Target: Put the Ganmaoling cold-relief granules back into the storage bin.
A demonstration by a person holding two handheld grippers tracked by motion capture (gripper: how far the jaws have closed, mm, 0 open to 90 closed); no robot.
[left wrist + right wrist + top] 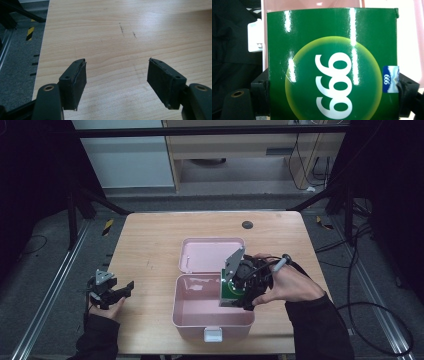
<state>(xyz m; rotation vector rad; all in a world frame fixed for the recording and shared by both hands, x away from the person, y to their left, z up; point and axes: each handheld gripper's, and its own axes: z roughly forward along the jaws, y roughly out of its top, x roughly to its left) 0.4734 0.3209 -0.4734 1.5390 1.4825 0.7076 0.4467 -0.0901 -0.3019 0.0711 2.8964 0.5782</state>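
A pink box (pixel 200 312) stands open near the table's front edge, its lid (pixel 210 254) laid back flat behind it. My right gripper (pixel 239 296) hangs over the box's right side, shut on a glossy green carton (pixel 332 65) with a yellow disc and white "999" print; the carton (pixel 231 292) dips into the box. In the right gripper view both black pads (pixel 260 85) press the carton's edges, with the pink box wall (pixel 409 37) behind. My left gripper (pixel 127 289) rests at the table's left edge, open, with nothing but bare wood between its pads (pixel 77 80).
The wooden table (pixel 150 245) has a small dark round disc (pixel 247 224) near its far edge. A white latch (pixel 213 335) sits on the box front. Metal rails and cables run along the floor on both sides.
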